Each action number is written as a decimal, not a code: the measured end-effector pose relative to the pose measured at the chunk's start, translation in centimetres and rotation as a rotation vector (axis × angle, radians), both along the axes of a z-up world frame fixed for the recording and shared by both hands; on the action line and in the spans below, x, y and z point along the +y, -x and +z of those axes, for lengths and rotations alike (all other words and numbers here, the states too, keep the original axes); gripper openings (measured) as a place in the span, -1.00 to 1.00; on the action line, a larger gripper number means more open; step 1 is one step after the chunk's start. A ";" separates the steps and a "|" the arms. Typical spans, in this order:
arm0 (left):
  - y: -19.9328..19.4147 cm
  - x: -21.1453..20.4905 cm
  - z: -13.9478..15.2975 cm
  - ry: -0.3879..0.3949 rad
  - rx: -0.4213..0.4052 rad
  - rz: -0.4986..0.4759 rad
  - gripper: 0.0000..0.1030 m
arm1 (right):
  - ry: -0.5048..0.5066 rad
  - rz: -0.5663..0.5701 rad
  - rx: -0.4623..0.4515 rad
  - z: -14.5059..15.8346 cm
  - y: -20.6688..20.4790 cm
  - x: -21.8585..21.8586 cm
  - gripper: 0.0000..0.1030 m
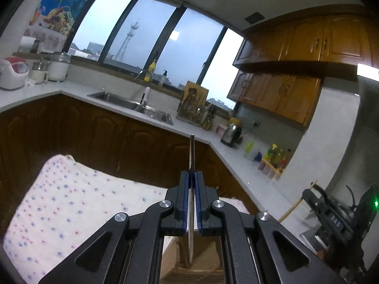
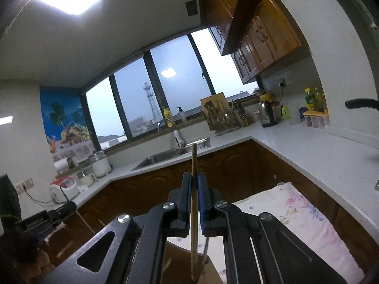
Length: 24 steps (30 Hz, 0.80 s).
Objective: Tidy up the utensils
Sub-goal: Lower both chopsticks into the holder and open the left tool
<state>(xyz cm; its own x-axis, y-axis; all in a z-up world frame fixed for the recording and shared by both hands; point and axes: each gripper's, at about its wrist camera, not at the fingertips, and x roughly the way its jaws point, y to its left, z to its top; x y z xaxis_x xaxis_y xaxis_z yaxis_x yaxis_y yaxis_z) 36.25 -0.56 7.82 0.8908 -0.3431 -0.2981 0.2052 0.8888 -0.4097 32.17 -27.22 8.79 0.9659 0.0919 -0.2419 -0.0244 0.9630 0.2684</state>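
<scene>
My left gripper (image 1: 192,174) is shut on a thin utensil (image 1: 192,151) with a dark upper end and a pale lower shaft, held upright. Its lower end reaches down toward a wooden holder (image 1: 189,274) seen below the jaws. My right gripper (image 2: 194,177) is shut on a wooden chopstick (image 2: 194,161), also upright, its lower end down by a brown wooden holder (image 2: 180,260) where another thin stick (image 2: 205,248) stands. The right gripper shows at the far right of the left wrist view (image 1: 331,215); the left gripper shows at the lower left of the right wrist view (image 2: 45,217).
A table with a dotted white cloth (image 1: 71,203) lies below me, floral in the right wrist view (image 2: 305,217). Behind it runs a white counter (image 1: 239,163) with a sink (image 1: 132,104), a utensil rack (image 1: 191,111), a kettle (image 1: 231,132) and bottles (image 1: 277,156).
</scene>
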 end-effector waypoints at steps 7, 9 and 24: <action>-2.2 -2.3 -4.3 -0.016 0.046 0.007 -0.94 | -0.009 -0.005 0.052 -3.7 -0.7 0.3 -0.88; -2.8 -2.9 -5.1 -0.030 0.061 -0.003 -0.94 | -0.019 0.006 0.084 -4.4 -0.9 0.2 -0.88; -5.7 -3.2 -4.4 -0.082 0.151 -0.051 -0.91 | -0.026 0.047 0.200 -5.1 -2.0 -0.1 -0.87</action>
